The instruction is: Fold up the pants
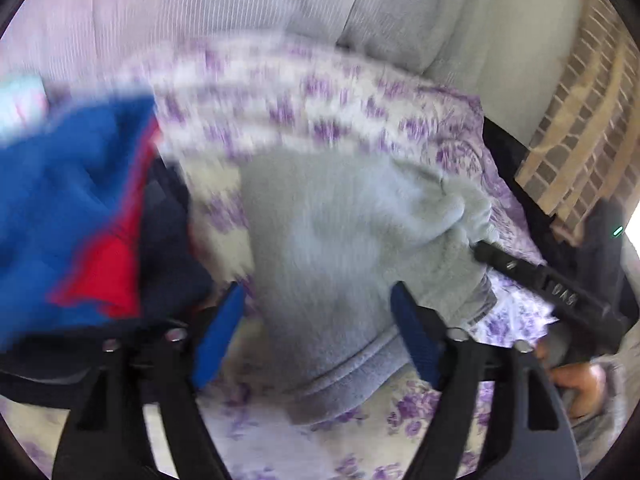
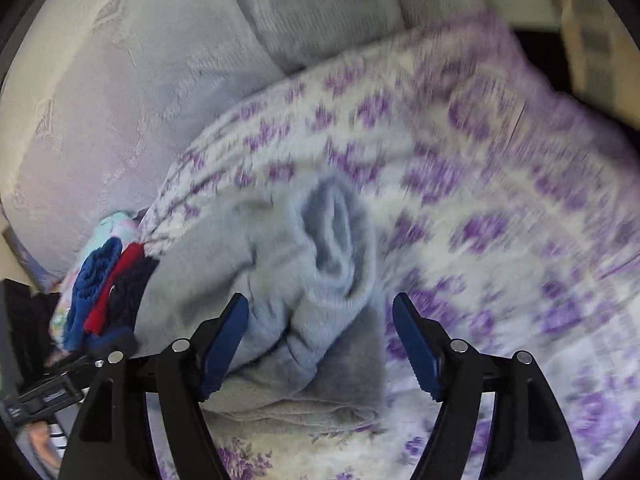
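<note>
Your left gripper (image 1: 318, 328) and right gripper (image 2: 320, 332) both stand with jaws wide, gripping nothing, over the folded pale grey fleece pants (image 1: 340, 240) on the purple-flowered bedsheet (image 2: 500, 220).

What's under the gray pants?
The gray pants lie on a bedsheet with purple flowers, which shows all around them. The part right beneath is covered, so anything hiding there can't be seen. A pile of blue, red and navy clothes sits beside them.
</note>
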Action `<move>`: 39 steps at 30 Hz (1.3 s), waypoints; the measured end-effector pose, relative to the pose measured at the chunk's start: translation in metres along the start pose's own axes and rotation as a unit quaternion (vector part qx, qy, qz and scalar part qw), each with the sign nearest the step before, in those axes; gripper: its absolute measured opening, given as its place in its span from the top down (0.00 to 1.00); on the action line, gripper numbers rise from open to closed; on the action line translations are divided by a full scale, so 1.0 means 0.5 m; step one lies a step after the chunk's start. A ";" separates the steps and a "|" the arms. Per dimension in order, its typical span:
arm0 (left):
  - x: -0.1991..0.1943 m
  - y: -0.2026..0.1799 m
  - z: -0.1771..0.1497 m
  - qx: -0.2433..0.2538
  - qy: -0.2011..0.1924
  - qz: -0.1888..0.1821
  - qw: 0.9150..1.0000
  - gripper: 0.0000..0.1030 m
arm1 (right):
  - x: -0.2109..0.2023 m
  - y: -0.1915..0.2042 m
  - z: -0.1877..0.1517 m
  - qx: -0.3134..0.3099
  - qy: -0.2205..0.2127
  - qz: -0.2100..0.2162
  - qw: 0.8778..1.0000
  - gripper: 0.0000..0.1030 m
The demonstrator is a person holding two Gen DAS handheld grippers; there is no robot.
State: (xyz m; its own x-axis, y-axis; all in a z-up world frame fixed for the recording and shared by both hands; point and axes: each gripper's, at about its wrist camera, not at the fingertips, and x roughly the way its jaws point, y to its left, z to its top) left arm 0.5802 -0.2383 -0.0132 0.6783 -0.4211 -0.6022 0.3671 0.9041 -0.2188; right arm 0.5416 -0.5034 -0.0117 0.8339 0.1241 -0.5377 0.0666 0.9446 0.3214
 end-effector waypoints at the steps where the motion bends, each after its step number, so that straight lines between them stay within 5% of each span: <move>1: -0.018 -0.014 0.006 0.024 -0.018 0.021 0.999 0.20 | -0.021 0.013 0.007 -0.012 -0.025 -0.011 1.000 0.27; 3: -0.029 -0.045 0.021 0.058 -0.032 0.049 0.997 0.19 | -0.038 0.056 0.032 -0.046 -0.053 -0.032 0.997 0.27; 9: 0.067 -0.068 0.022 0.051 0.039 0.089 0.994 0.19 | 0.092 0.084 0.080 -0.078 0.000 -0.140 0.987 0.27; 11: 0.114 -0.056 -0.016 0.038 0.073 0.082 0.993 0.15 | 0.154 0.042 0.052 -0.045 0.056 -0.141 0.987 0.23; 14: 0.113 -0.031 -0.036 0.013 0.049 0.065 0.997 0.07 | 0.162 -0.010 0.031 0.007 0.045 -0.115 0.992 0.11; 17: 0.083 -0.025 -0.019 0.002 0.048 0.043 0.998 0.14 | 0.111 -0.011 0.049 0.025 0.017 -0.093 0.995 0.12; 20: 0.011 -0.057 -0.026 0.059 0.000 0.069 0.996 0.16 | 0.014 0.021 0.049 0.009 -0.032 -0.070 0.997 0.12; 24: -0.118 -0.096 -0.068 0.081 -0.070 0.097 0.990 0.08 | -0.133 0.078 -0.037 -0.004 -0.076 -0.071 0.995 0.05; 29: -0.251 -0.122 -0.145 0.059 -0.103 0.095 0.988 0.05 | -0.268 0.136 -0.157 -0.035 -0.144 -0.105 0.983 0.04; 36: -0.262 -0.117 -0.197 0.001 -0.093 0.102 0.990 0.05 | -0.279 0.167 -0.201 -0.065 -0.179 -0.163 0.968 0.04; 39: -0.242 -0.119 -0.215 0.017 -0.098 0.126 0.987 0.05 | -0.277 0.149 -0.229 -0.073 -0.188 -0.144 0.969 0.04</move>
State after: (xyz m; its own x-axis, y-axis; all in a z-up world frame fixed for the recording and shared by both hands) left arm 0.4081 -0.2333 -0.0100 0.8602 -0.1915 -0.4726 0.1892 0.9805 -0.0530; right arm 0.3686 -0.4152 -0.0027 0.9350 -0.2442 -0.2571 0.2707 0.9599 0.0727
